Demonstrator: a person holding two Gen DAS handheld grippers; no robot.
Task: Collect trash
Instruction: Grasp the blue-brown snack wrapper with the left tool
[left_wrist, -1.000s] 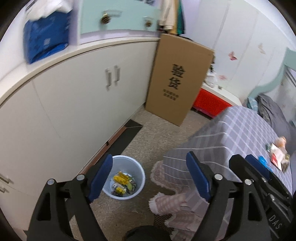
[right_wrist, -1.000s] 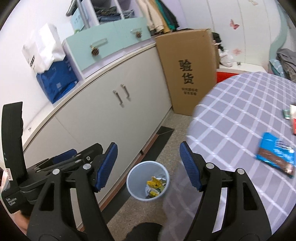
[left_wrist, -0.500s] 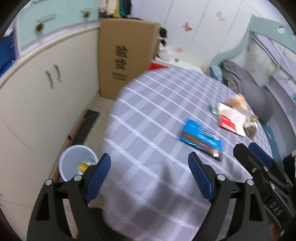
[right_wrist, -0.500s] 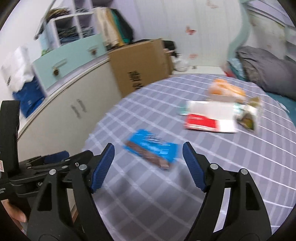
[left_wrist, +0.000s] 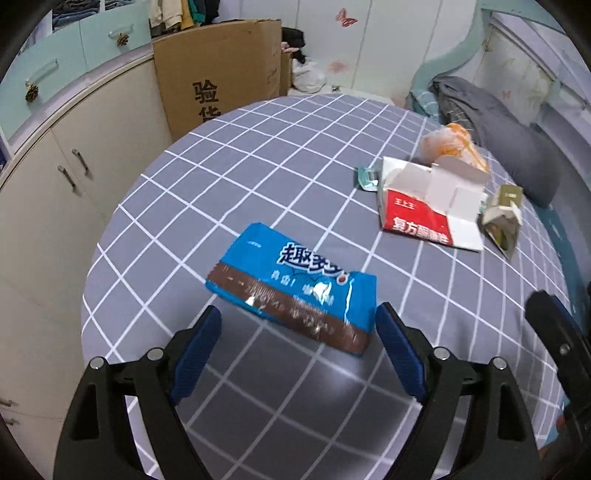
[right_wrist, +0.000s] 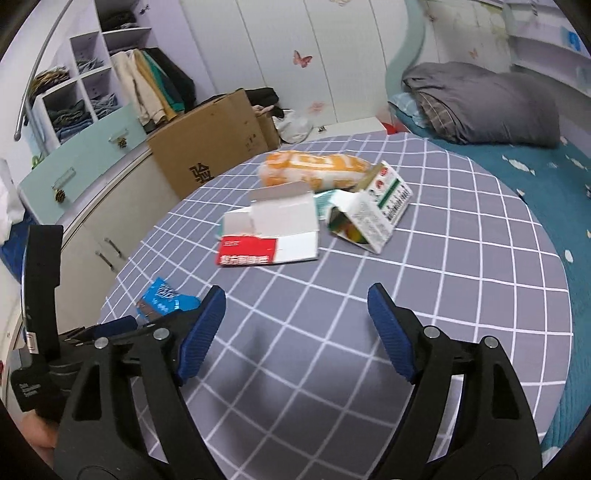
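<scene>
A blue and brown snack wrapper (left_wrist: 295, 284) lies on the grey checked round table (left_wrist: 258, 155), just ahead of my open left gripper (left_wrist: 297, 339). It also shows in the right wrist view (right_wrist: 166, 301). Beyond it lie a flattened red and white carton (left_wrist: 424, 206), a crumpled small carton (left_wrist: 502, 218), an orange bag (left_wrist: 450, 144) and a small green packet (left_wrist: 366, 178). My right gripper (right_wrist: 297, 325) is open and empty above the table, short of the red and white carton (right_wrist: 273, 236), the crumpled carton (right_wrist: 373, 212) and the orange bag (right_wrist: 314, 168).
White cupboards (left_wrist: 92, 147) and a tall cardboard box (left_wrist: 218, 74) stand left of the table. A bed with a grey pillow (right_wrist: 480, 103) lies to the right. The left gripper body (right_wrist: 40, 332) shows at the left of the right wrist view.
Both grippers have swung from the floor bin by the cupboards up and right over the table. The left one has closed in on the blue wrapper. Both stay open.
</scene>
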